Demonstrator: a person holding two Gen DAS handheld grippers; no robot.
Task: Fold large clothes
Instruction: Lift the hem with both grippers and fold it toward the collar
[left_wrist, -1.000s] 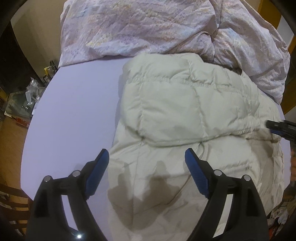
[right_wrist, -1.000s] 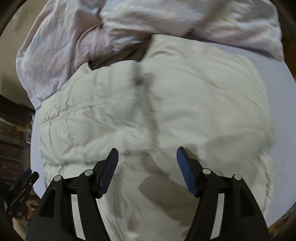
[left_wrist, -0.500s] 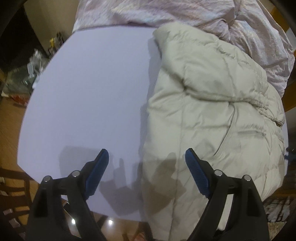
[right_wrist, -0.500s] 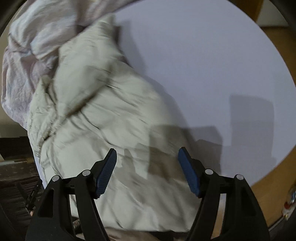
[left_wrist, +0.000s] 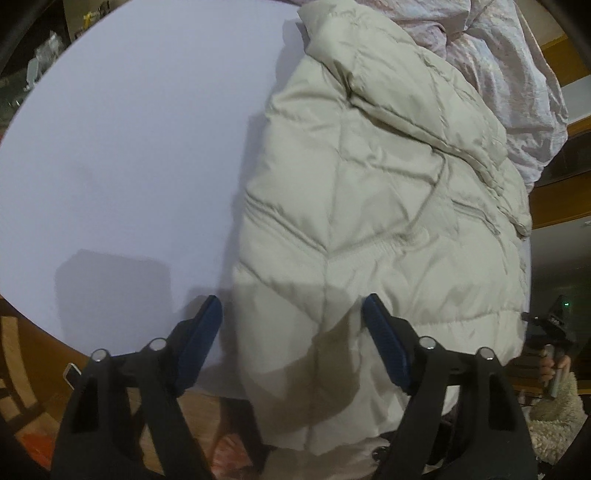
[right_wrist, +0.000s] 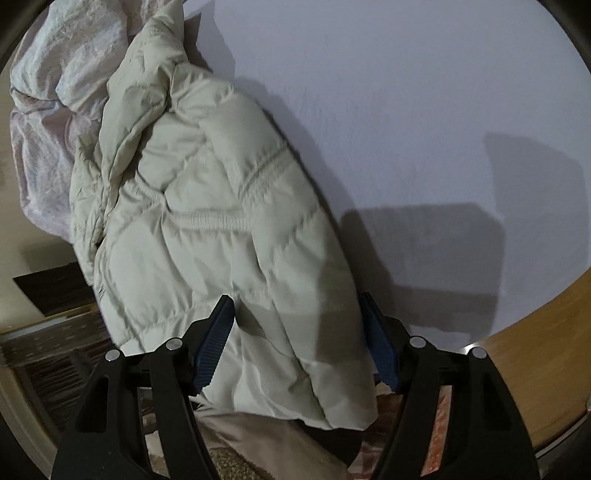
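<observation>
Both grippers hover over the jacket (left_wrist: 380, 206) on the table (left_wrist: 129, 147), its near end overhanging the edge. My left gripper (left_wrist: 291, 343) is closing, my right gripper (right_wrist: 297, 336) gapes; neither seems to pinch cloth yet. I'd grab both layers at the hem corners.
</observation>
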